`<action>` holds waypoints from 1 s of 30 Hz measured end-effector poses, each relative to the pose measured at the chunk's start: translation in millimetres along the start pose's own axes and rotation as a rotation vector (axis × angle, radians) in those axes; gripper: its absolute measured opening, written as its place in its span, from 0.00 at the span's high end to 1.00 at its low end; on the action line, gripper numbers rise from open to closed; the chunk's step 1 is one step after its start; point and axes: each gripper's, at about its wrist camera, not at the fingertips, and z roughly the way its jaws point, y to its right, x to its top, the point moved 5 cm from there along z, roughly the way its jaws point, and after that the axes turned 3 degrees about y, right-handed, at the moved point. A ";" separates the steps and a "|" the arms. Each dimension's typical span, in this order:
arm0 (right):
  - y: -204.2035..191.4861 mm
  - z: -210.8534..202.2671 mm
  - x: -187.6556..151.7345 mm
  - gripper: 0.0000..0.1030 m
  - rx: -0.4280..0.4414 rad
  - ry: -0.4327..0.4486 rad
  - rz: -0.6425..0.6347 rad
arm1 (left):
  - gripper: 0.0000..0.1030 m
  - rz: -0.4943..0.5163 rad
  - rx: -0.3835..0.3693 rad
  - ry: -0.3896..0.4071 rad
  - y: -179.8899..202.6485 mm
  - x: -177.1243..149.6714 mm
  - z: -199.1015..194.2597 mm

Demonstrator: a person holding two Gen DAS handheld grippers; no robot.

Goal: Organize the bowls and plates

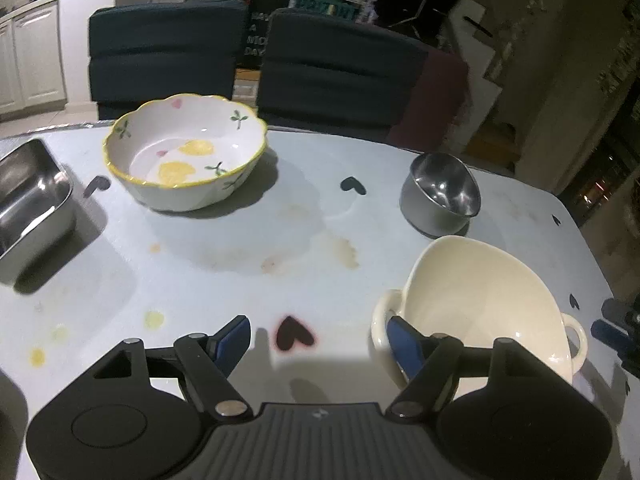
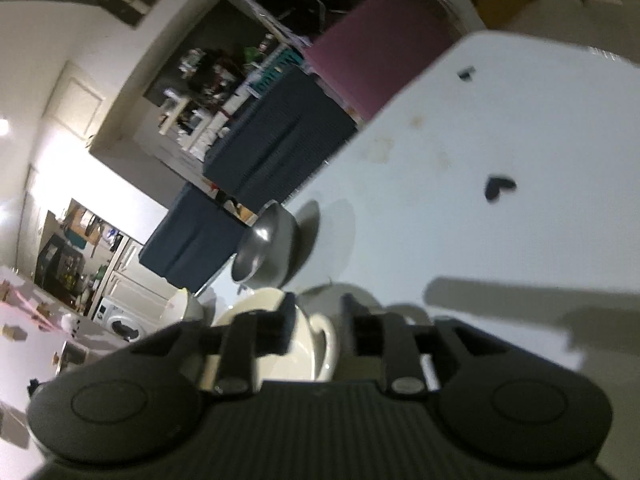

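Note:
A cream two-handled bowl (image 1: 472, 304) is tilted up off the white table (image 1: 248, 240) at the near right. My right gripper (image 2: 316, 326) is closed around its handle (image 2: 324, 340), one finger on each side; that gripper's blue tip shows at the left wrist view's right edge (image 1: 608, 330). My left gripper (image 1: 320, 340) is open, its right finger beside the bowl's left handle. A flowered yellow-rimmed bowl (image 1: 188, 152) sits at the far left. A small steel bowl (image 1: 442, 188) sits behind the cream bowl; it also shows in the right wrist view (image 2: 266, 252).
A steel rectangular tray (image 1: 32, 204) stands at the left edge. Two dark blue chairs (image 1: 336, 64) stand behind the table's far edge. The tabletop has stains and dark heart marks (image 1: 292, 334).

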 end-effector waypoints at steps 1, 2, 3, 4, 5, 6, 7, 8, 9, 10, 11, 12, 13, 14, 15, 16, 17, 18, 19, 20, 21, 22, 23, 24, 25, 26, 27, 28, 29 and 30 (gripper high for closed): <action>-3.0 0.9 0.2 0.53 -0.006 -0.001 -0.019 | 0.26 -0.013 0.005 -0.001 -0.7 -0.7 -0.5; -5.8 1.9 -0.4 0.52 -0.017 -0.006 -0.038 | 0.26 -0.029 0.008 -0.003 -1.3 -1.2 -0.5; -8.0 4.0 -2.3 0.52 -0.032 -0.017 -0.062 | 0.26 -0.048 0.010 -0.008 -2.4 -1.5 -0.5; -9.9 6.6 -4.9 0.52 -0.041 -0.028 -0.081 | 0.26 -0.064 0.012 -0.013 -3.0 -1.5 -0.3; -11.7 9.2 -7.9 0.52 -0.050 -0.043 -0.099 | 0.26 -0.079 0.013 -0.016 -4.0 -2.0 -0.5; -13.0 10.9 -10.3 0.52 -0.057 -0.055 -0.109 | 0.26 -0.096 0.015 -0.022 -5.3 -2.8 -1.1; -14.4 12.9 -13.3 0.53 -0.062 -0.069 -0.118 | 0.26 -0.111 0.019 -0.028 -6.1 -3.8 -1.7; -15.6 13.6 -15.7 0.53 -0.064 -0.079 -0.123 | 0.26 -0.127 0.023 -0.034 -6.7 -4.8 -2.5; -16.2 13.7 -17.8 0.55 -0.065 -0.087 -0.125 | 0.26 -0.144 0.027 -0.038 -7.6 -6.1 -3.4; -16.2 13.2 -18.9 0.62 -0.064 -0.094 -0.126 | 0.26 -0.161 0.031 -0.042 -8.6 -7.7 -4.3; -15.8 12.6 -18.8 0.66 -0.062 -0.100 -0.125 | 0.26 -0.176 0.033 -0.043 -9.6 -8.9 -4.9; -15.5 11.0 -18.3 0.70 -0.063 -0.105 -0.124 | 0.26 -0.192 0.036 -0.043 -10.5 -10.0 -5.8; -15.7 9.7 -17.8 0.75 -0.074 -0.103 -0.126 | 0.26 -0.205 0.039 -0.043 -11.3 -11.1 -6.4; -16.2 7.1 -18.1 0.78 -0.087 -0.101 -0.134 | 0.25 -0.219 0.043 -0.043 -11.7 -11.9 -6.9; -16.0 5.9 -18.2 0.86 -0.105 -0.097 -0.147 | 0.25 -0.223 0.049 -0.043 -11.4 -12.0 -7.3; -16.7 5.6 -20.0 0.87 -0.104 -0.094 -0.153 | 0.24 -0.208 0.065 -0.040 -9.4 -11.4 -7.8; -17.2 8.0 -21.0 0.87 -0.107 -0.091 -0.158 | 0.22 -0.183 0.082 -0.038 -6.9 -10.3 -8.2; -19.0 6.2 -22.9 0.87 -0.118 -0.086 -0.172 | 0.20 -0.148 0.107 -0.037 -3.7 -8.4 -8.6; -21.2 5.7 -25.0 0.86 -0.130 -0.084 -0.190 | 0.18 -0.119 0.127 -0.031 -1.2 -6.4 -9.4; -24.0 4.7 -27.0 0.86 -0.145 -0.081 -0.215 | 0.18 -0.089 0.140 -0.022 2.0 -3.7 -10.6; -26.0 4.8 -28.5 0.86 -0.155 -0.079 -0.231 | 0.18 -0.056 0.149 -0.017 4.7 -1.6 -11.2; -27.4 4.6 -29.6 0.86 -0.164 -0.076 -0.235 | 0.17 -0.015 0.162 -0.014 8.5 0.5 -11.6; -28.0 4.9 -30.1 0.86 -0.167 -0.075 -0.230 | 0.17 0.033 0.174 -0.006 13.1 2.6 -12.4; -27.9 4.5 -30.4 0.86 -0.168 -0.074 -0.228 | 0.17 0.081 0.184 0.003 18.0 4.4 -13.4; -27.7 3.9 -30.5 0.86 -0.169 -0.075 -0.229 | 0.17 0.116 0.189 0.008 22.1 5.3 -14.7; -27.5 3.8 -30.6 0.86 -0.168 -0.075 -0.225 | 0.17 0.142 0.189 0.009 25.8 5.4 -16.3; -27.1 3.2 -30.6 0.86 -0.167 -0.077 -0.220 | 0.17 0.159 0.182 0.007 28.4 5.3 -17.2; -27.7 3.7 -31.0 0.86 -0.167 -0.078 -0.221 | 0.17 0.170 0.171 0.006 30.6 4.6 -18.8; -27.8 3.3 -31.6 0.86 -0.167 -0.080 -0.219 | 0.17 0.171 0.160 0.007 31.9 4.1 -20.2; -28.3 4.5 -31.4 0.86 -0.167 -0.082 -0.218 | 0.17 0.158 0.138 0.013 32.2 3.8 -22.1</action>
